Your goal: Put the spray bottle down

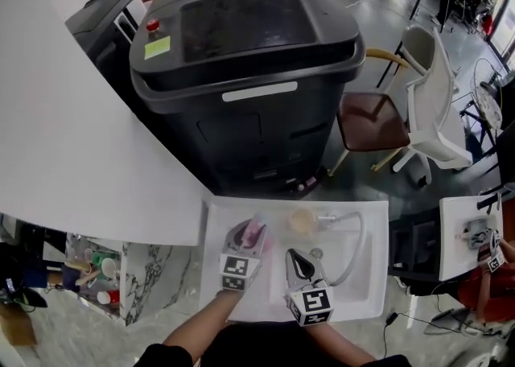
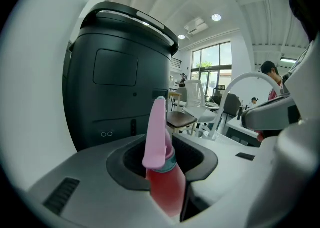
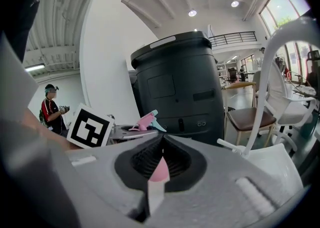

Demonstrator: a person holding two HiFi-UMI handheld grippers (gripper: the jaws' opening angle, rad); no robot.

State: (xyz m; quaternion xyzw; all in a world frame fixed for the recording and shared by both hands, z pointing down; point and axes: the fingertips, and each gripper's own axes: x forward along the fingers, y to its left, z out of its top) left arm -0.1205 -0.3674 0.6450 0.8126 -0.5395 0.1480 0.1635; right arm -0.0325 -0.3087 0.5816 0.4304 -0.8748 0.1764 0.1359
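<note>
The spray bottle (image 2: 166, 184) has a red see-through body, a teal collar and a pink trigger head. It stands upright between the jaws of my left gripper (image 2: 167, 172), which is shut on its body. In the head view the left gripper (image 1: 250, 231) holds the spray bottle (image 1: 257, 234) over the left part of a white sink (image 1: 213, 220). My right gripper (image 1: 300, 257) hovers beside it over the sink's middle. In the right gripper view the right gripper (image 3: 161, 164) is shut on a thin pink and white piece (image 3: 158, 174); I cannot tell what it is.
A curved white faucet (image 1: 354, 238) rises at the sink's right side and a beige round thing (image 1: 302, 220) lies at the sink's back. Beyond stands a big black machine (image 1: 249, 59). A brown chair (image 1: 370, 120) is right of it. A white counter (image 1: 80, 156) runs to the left.
</note>
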